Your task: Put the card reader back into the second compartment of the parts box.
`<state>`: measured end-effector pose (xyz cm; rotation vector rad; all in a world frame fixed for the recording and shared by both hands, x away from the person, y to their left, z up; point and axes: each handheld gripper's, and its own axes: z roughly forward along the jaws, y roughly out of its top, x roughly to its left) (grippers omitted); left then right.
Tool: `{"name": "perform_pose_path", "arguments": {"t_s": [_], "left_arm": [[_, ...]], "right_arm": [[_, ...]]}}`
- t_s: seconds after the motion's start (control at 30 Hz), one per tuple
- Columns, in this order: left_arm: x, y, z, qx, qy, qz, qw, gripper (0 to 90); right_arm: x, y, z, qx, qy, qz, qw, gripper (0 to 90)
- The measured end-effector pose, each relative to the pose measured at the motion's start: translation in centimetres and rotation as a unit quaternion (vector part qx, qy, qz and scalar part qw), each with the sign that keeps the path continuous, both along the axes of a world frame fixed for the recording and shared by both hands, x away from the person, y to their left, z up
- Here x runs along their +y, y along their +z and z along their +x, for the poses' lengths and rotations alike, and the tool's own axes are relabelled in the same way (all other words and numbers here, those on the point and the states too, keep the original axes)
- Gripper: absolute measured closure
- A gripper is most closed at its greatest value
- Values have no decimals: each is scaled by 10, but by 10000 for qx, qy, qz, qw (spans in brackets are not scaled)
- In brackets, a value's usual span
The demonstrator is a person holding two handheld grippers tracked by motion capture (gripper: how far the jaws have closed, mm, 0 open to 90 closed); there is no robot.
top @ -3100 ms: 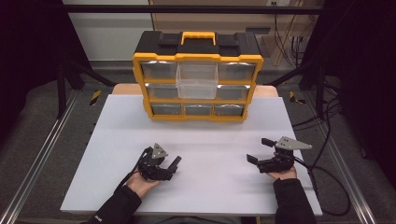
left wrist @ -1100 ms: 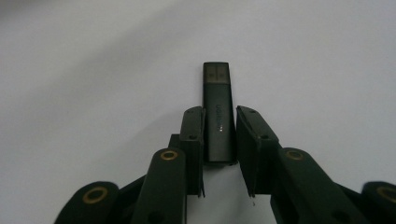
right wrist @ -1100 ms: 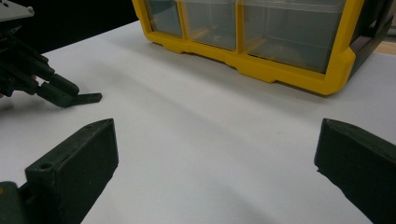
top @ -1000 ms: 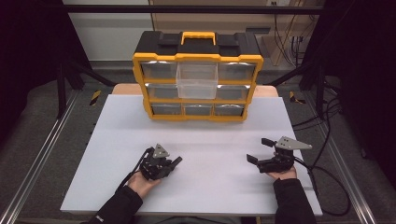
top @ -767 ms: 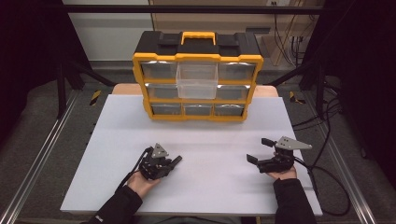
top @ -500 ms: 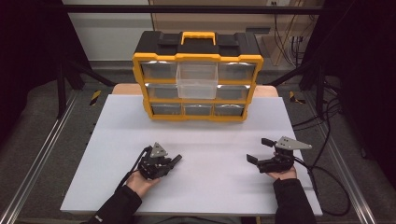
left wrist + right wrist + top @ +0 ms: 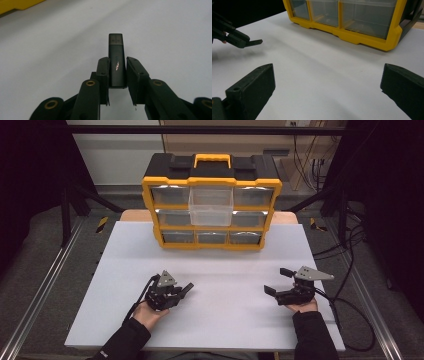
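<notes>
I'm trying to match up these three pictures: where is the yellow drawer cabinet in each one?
High view: the yellow drawer cabinet stands at the table's far edge, top centre.
Left gripper view: a yellow sliver of it in the top-left corner, beyond the black stick gripped by the left claw.
Right gripper view: its bottom drawers run across the top.
Shared landmark: the white tabletop.

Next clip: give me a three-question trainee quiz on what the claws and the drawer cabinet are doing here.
1. True or false: the left claw grips a black USB stick.
2. The right claw is: A) open B) shut on a drawer C) shut on a cable.
3. Fill in: on the yellow cabinet, the top ____ drawer is pulled out.

Key: 1 true; 2 A; 3 middle.
</notes>
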<state>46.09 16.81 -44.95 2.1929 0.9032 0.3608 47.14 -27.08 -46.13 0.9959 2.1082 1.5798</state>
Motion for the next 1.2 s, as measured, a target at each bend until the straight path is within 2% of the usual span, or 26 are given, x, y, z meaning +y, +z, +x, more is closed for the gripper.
{"name": "perform_pose_path", "arguments": {"t_s": [1.2], "left_arm": [[9, 33, -4, -336, 53, -234, 9991, 718]], "right_arm": [[0, 0, 0, -2, -2, -22, 10000, 2]]}}
